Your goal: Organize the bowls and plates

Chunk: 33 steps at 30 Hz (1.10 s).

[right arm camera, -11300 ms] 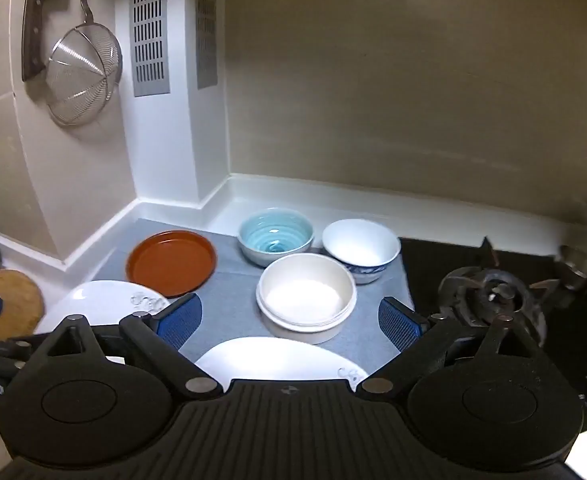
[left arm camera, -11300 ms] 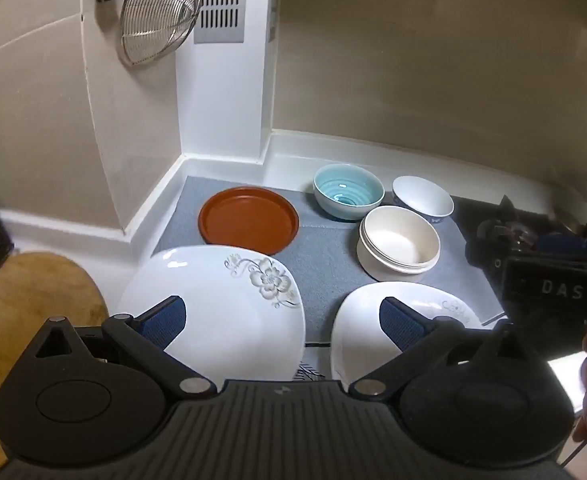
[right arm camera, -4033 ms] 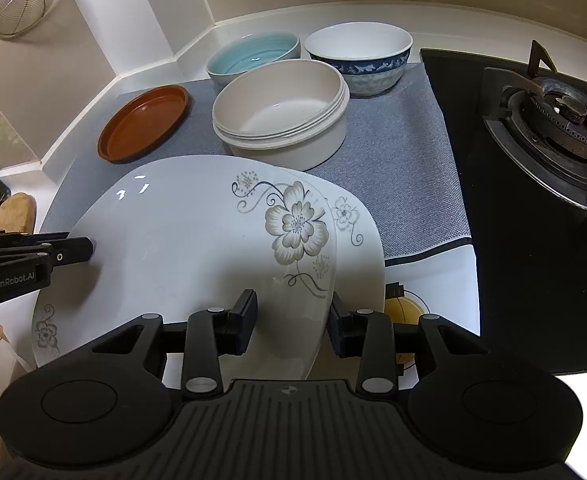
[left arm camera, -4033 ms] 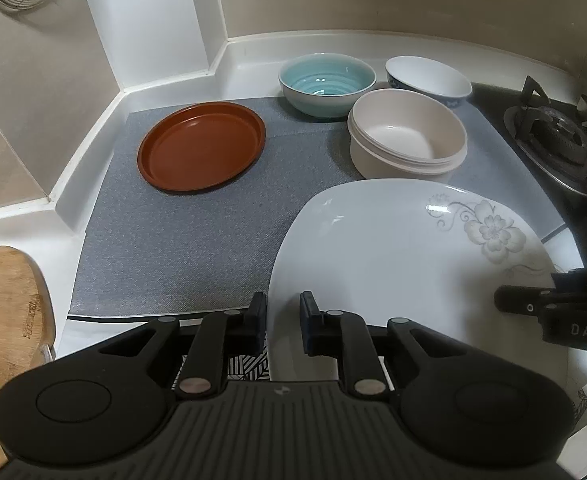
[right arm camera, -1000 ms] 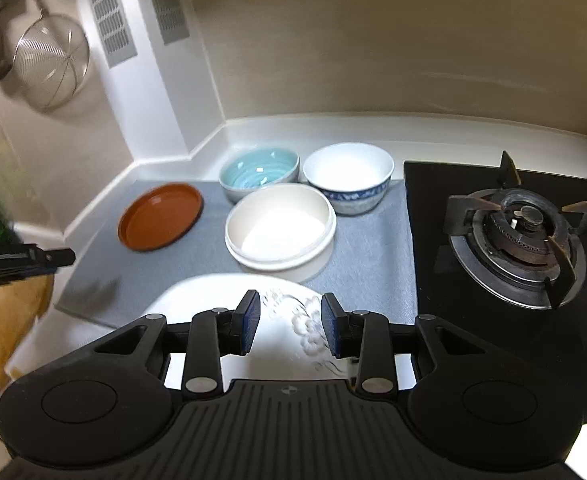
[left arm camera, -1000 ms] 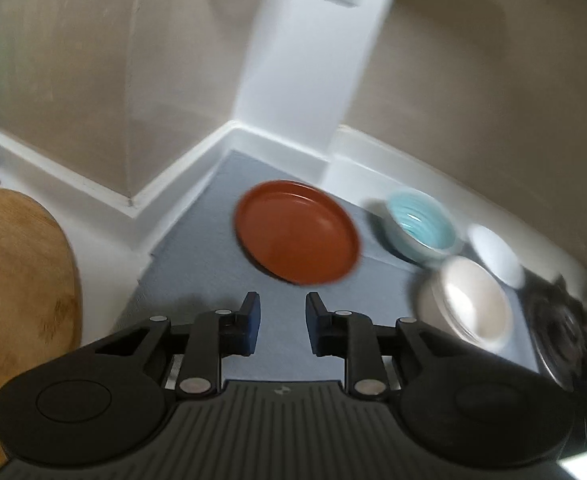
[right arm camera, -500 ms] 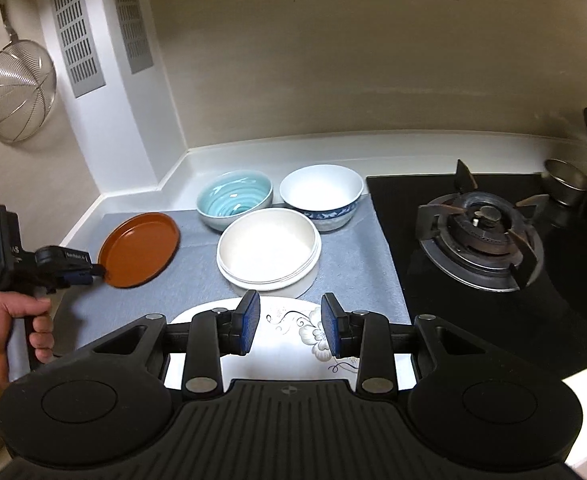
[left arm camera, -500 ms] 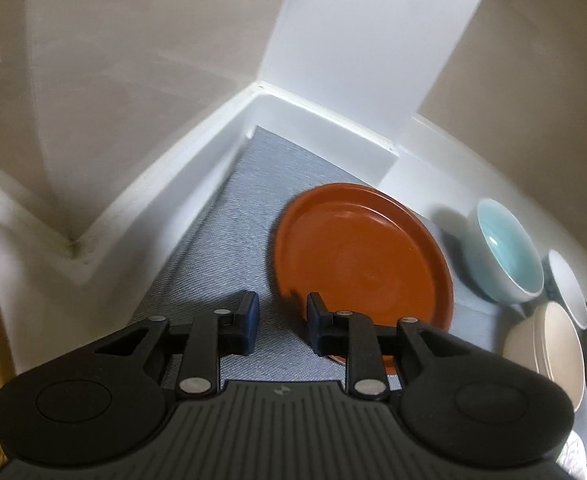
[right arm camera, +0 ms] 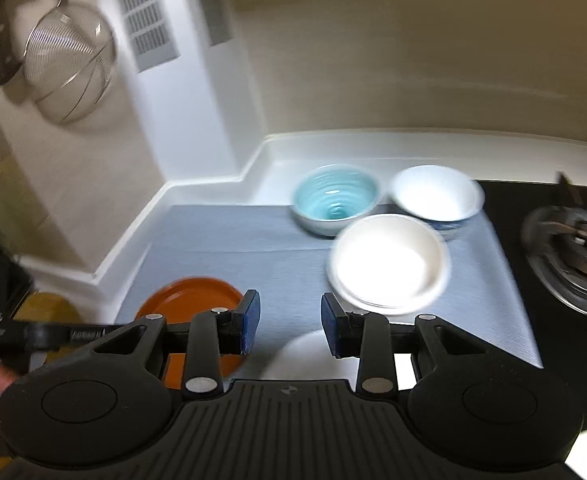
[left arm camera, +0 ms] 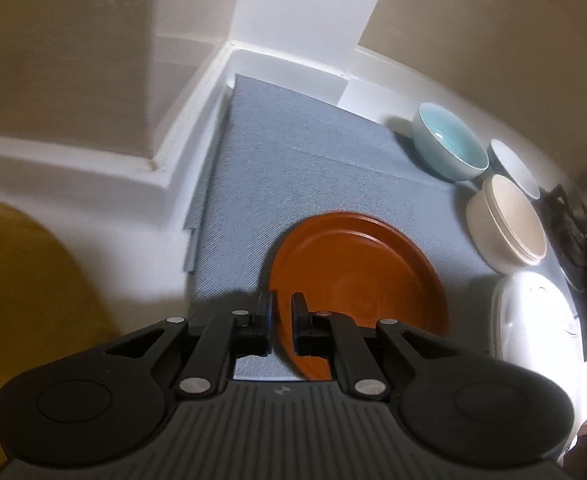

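Left hand-held gripper (left arm camera: 281, 322) just closing, pinching rim of round flat rust-orange plate (left arm camera: 367, 276) on grey woven mat (left arm camera: 293, 168) at table's front left. Right hand-held gripper (right arm camera: 287, 328) partly spread, empty, above mat. Nearby: 3 bowls, white flowered plate (left arm camera: 533, 320).

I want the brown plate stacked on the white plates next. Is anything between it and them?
Nothing visible. The brown plate, its rim between the left gripper fingers, lies beside the white plates with only bare grey mat between.
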Tool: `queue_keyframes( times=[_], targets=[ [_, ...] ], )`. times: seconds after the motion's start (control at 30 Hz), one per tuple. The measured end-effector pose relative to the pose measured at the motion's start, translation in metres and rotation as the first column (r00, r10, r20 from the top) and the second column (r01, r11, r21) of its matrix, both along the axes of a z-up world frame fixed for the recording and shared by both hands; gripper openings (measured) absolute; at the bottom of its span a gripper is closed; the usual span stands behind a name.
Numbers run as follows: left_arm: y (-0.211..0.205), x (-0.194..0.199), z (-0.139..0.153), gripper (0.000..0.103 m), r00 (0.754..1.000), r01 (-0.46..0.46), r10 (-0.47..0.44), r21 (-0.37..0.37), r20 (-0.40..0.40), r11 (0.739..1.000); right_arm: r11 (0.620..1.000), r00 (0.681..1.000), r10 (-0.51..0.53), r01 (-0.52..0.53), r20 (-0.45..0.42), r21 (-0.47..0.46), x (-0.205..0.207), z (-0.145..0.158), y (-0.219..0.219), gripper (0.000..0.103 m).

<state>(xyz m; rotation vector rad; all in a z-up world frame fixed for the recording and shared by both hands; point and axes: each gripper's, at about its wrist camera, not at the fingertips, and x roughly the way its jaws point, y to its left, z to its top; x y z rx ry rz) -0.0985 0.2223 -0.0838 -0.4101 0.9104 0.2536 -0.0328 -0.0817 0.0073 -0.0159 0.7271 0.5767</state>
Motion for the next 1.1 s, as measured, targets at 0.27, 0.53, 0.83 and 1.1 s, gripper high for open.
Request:
queue_keyframes(
  times=[0.27, 0.53, 0.83, 1.1],
  targets=[
    [-0.008, 0.006, -0.007, 0.016, 0.999, -0.033, 0.033, 0.012, -0.013, 0.999, 0.987, 0.984, 0.123, -0.135, -0.13, -0.085, 0.036, -0.039, 0.075, 0.037],
    [-0.009, 0.004, -0.009, 0.004, 0.998, -0.061, 0.061, 0.016, -0.004, 0.998, 0.961, 0.954, 0.16, -0.21, -0.255, -0.181, 0.055, -0.085, 0.111, 0.027],
    [-0.011, -0.003, -0.005, 0.004, 0.996, -0.092, 0.092, 0.019, 0.014, 0.996, 0.957, 0.943, 0.184, -0.236, -0.276, -0.169, 0.053, -0.095, 0.111, 0.012],
    [-0.021, -0.013, 0.011, 0.004, 0.993, -0.099, 0.098, 0.012, 0.073, 0.995, 0.962, 0.945, 0.207, -0.244, -0.254, -0.12, 0.051, -0.082, 0.095, 0.009]
  ],
)
